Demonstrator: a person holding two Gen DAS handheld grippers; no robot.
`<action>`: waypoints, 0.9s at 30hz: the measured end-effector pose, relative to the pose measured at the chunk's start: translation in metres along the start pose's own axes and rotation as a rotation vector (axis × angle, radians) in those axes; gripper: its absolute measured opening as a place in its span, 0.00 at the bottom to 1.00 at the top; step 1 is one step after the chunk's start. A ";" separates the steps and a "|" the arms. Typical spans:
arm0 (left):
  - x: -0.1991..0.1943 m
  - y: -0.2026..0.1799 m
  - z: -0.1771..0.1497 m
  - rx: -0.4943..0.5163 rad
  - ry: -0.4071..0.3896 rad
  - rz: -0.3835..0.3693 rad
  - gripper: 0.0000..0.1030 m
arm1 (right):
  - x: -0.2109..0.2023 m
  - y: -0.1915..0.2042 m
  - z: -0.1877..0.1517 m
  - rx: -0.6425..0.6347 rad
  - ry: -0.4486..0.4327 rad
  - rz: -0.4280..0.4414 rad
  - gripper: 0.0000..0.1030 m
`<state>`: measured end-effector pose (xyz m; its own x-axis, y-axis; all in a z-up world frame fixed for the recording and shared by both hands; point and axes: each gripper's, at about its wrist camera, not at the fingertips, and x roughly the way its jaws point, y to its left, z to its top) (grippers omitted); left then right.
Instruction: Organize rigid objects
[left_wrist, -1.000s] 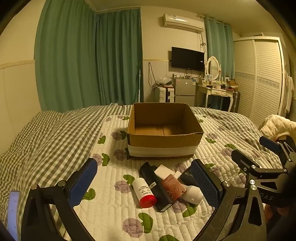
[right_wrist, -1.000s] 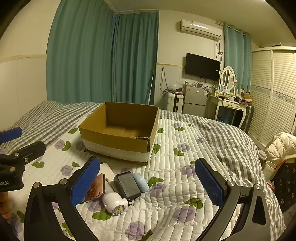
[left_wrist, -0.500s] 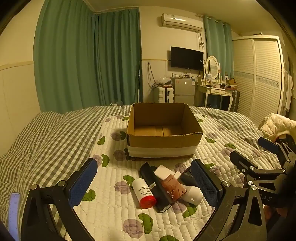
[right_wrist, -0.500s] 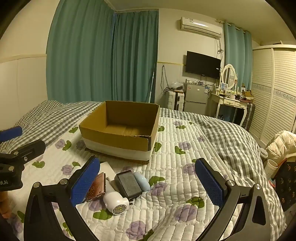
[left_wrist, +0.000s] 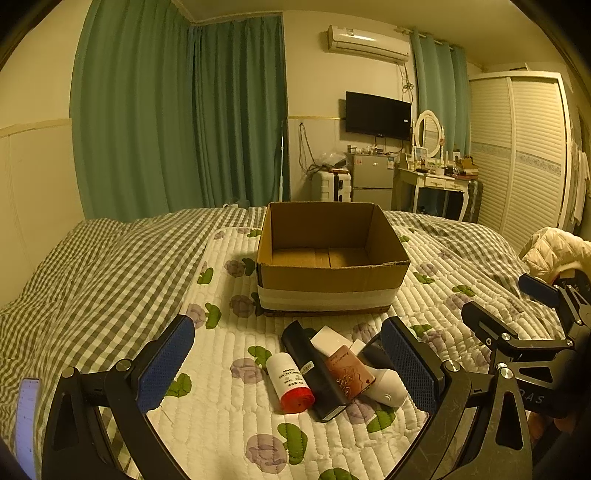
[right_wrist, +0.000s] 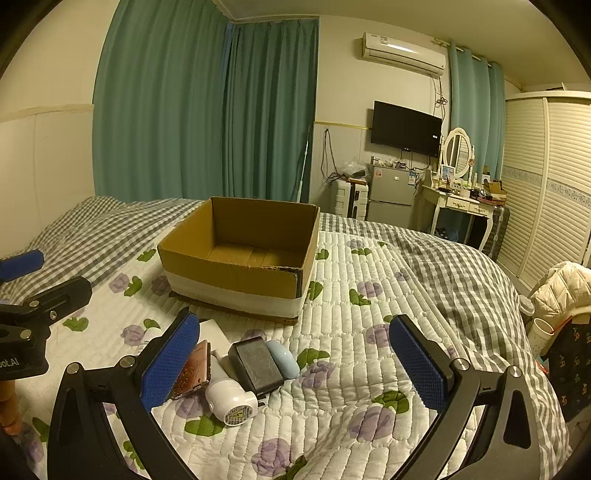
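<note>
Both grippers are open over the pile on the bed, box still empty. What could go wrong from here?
1. The items touch and overlap: the brown case leans on the black bar, so closing on one may drag its neighbour.
2. The red-capped bottle and white bottle lie on their sides on soft quilt; a nudge may roll them.
3. The left gripper and right gripper hover close together and might collide.

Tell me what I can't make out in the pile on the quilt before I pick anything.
- White flat box: left wrist view, mostly under the long black case and pink carton.
- Dark block: left wrist view, almost all hidden behind the left gripper's right finger.
- Pink carton: right wrist view, partly behind the right gripper's left finger.
- Label print on the red-capped bottle: too small to read.
</note>
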<state>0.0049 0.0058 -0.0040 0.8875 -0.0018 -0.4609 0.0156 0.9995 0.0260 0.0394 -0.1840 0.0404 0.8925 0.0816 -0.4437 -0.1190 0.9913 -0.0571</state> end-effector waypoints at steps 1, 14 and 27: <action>0.001 0.000 -0.001 -0.001 0.002 -0.001 1.00 | 0.000 0.000 0.000 -0.001 -0.001 -0.001 1.00; 0.001 -0.002 -0.002 0.000 0.005 -0.002 1.00 | 0.000 0.002 -0.001 -0.004 0.003 -0.001 1.00; 0.001 -0.001 -0.001 -0.007 0.002 -0.005 1.00 | 0.000 0.003 -0.001 -0.007 0.004 -0.001 1.00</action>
<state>0.0059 0.0049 -0.0053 0.8864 -0.0063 -0.4628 0.0165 0.9997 0.0179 0.0389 -0.1814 0.0391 0.8907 0.0800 -0.4474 -0.1212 0.9906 -0.0641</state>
